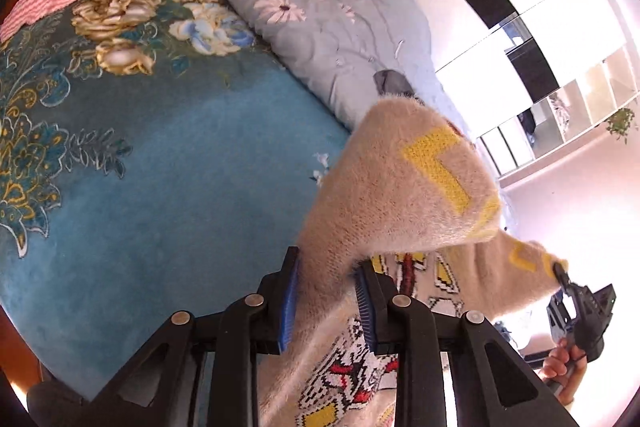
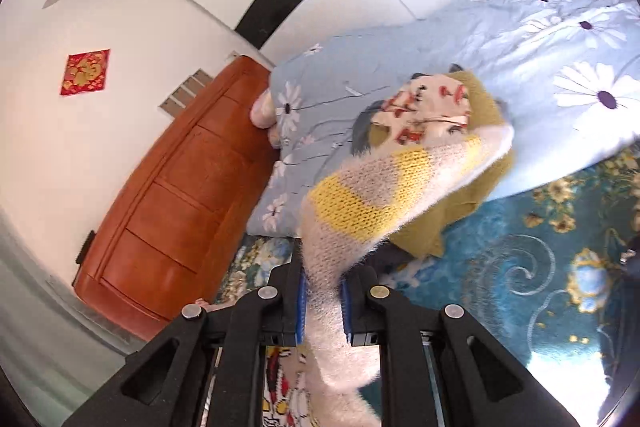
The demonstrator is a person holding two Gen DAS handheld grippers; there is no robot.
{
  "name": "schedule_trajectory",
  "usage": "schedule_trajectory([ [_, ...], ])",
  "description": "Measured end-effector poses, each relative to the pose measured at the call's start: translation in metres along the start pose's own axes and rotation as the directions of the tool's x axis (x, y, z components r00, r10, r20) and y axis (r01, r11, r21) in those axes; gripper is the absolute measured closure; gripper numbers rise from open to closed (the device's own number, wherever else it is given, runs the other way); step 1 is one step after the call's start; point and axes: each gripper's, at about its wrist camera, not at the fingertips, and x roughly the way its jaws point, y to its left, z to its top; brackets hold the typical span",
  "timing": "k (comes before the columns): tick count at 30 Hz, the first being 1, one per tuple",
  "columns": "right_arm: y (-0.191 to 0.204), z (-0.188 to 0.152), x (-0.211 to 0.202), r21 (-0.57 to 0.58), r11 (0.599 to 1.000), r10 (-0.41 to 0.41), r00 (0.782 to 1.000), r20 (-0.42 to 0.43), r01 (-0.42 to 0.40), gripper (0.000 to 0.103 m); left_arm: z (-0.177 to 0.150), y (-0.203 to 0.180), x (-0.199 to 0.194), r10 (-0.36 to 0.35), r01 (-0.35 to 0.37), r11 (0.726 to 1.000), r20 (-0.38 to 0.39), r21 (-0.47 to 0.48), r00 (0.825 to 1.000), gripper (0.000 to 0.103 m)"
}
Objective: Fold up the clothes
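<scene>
- Two grippers shared the load: your left gripper (image 1: 326, 301) was clamped on a bunch of the fuzzy sweater (image 1: 400, 195), its blue pads (image 1: 289, 303) pressed into the knit on both sides.
- Your right gripper (image 2: 324, 303) was likewise closed on a fold of the same sweater (image 2: 384, 195), with fabric trailing down past the jaws toward the camera.
- The sweater hung in the air between your two holds, above the blue floral bedspread (image 1: 168, 163) and just in front of the pale daisy quilt (image 1: 340, 35); none of the held part rested flat on the bed.
- Beyond it in the right view lay a mustard garment (image 2: 452, 211), partly on the quilt (image 2: 560, 27); whether it touched the sweater could not be told.
- You could judge the sweater as light, soft and limp: it drooped and bunched wherever it was not held, so it would not have kept a crease by itself.
- The long fuzzy nap looked slippery under the pads, so a deep bite of several layers seemed safer than a thin edge.
- For a clean fold, a hem, shoulder seam or cuff would probably have served you better than these mid-cloth bunches.
</scene>
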Motion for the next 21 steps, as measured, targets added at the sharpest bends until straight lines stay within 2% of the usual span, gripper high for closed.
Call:
schedule_trajectory([
  [2,-0.033,-0.011,0.000,0.077,0.995,-0.067,0.997,-0.044,0.070,0.088,-0.007,0.015,0.020,0.042,-0.043,0.999,-0.048,-0.029,0.998,0.075],
  [4,-0.070,-0.029,0.009,0.161,0.976,-0.128,0.986,-0.111,0.145,0.088,-0.017,0.037,0.041,0.115,-0.122,0.991,-0.112,-0.062,0.987,0.077],
  [6,-0.102,-0.055,0.022,0.201,0.946,-0.218,0.958,-0.187,0.254,0.088,-0.026,0.058,0.057,0.185,-0.201,0.976,-0.169,-0.085,0.968,0.077],
  [8,-0.130,-0.079,0.037,0.269,0.912,-0.238,0.935,-0.264,0.309,0.088,-0.032,0.070,0.060,0.216,-0.237,0.967,-0.197,-0.093,0.956,0.077],
  [9,-0.138,-0.087,0.041,0.292,0.902,-0.237,0.930,-0.282,0.319,0.088,-0.034,0.076,0.060,0.228,-0.251,0.963,-0.205,-0.097,0.952,0.077],
  [12,-0.155,-0.101,0.042,0.300,0.883,-0.268,0.912,-0.310,0.361,0.088,-0.029,0.070,0.049,0.224,-0.239,0.968,-0.163,-0.080,0.961,0.077],
  [13,-0.157,-0.101,0.043,0.295,0.877,-0.285,0.904,-0.318,0.380,0.088,-0.026,0.063,0.047,0.222,-0.232,0.971,-0.147,-0.058,0.964,0.074],
  [15,-0.162,-0.101,0.044,0.308,0.872,-0.279,0.903,-0.327,0.381,0.088,-0.021,0.041,0.050,0.234,-0.231,0.972,-0.134,0.037,0.963,0.074],
  [17,-0.161,-0.100,0.045,0.312,0.871,-0.275,0.903,-0.330,0.379,0.086,-0.022,0.013,0.062,0.263,-0.240,0.957,-0.134,0.164,0.955,0.070],
  [19,-0.160,-0.102,0.046,0.309,0.872,-0.276,0.903,-0.330,0.380,0.085,-0.027,-0.015,0.080,0.297,-0.246,0.923,-0.141,0.297,0.945,0.061],
  [21,-0.161,-0.105,0.046,0.310,0.868,-0.282,0.900,-0.332,0.387,0.084,-0.039,-0.039,0.099,0.338,-0.247,0.866,-0.144,0.434,0.930,0.058],
])
